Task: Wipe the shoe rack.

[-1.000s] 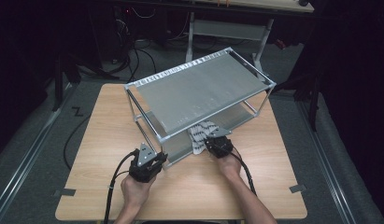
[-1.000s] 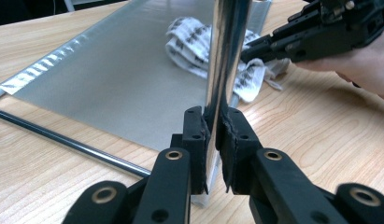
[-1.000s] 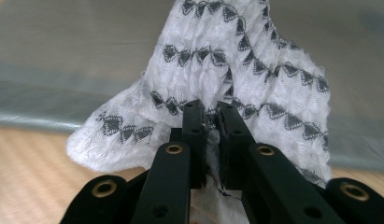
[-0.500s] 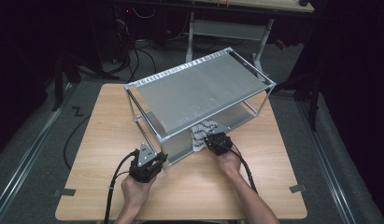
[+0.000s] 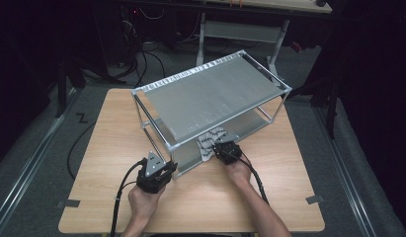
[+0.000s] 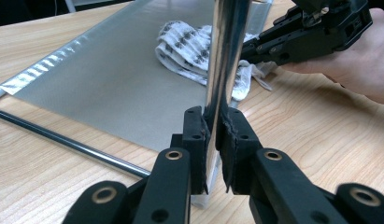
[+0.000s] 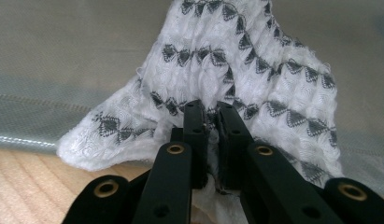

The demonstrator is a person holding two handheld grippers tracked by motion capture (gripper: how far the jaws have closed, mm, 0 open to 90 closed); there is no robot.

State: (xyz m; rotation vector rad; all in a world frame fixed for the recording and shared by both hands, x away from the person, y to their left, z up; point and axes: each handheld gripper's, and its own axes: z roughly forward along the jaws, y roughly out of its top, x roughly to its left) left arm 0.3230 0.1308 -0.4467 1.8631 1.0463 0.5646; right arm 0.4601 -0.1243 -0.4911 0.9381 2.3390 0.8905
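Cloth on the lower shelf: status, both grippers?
Left gripper shut on rack post. Right gripper shut on cloth at lower shelf front edge. Top shelf overhangs the cloth.

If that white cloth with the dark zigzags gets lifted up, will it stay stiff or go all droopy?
Probably droopy. The cloth already lies bunched in soft folds on the lower shelf, so it would likely sag from wherever the right gripper pinches it. Its knit looks thin and open, so it is probably light. The rough weave should not slip easily from the jaws.
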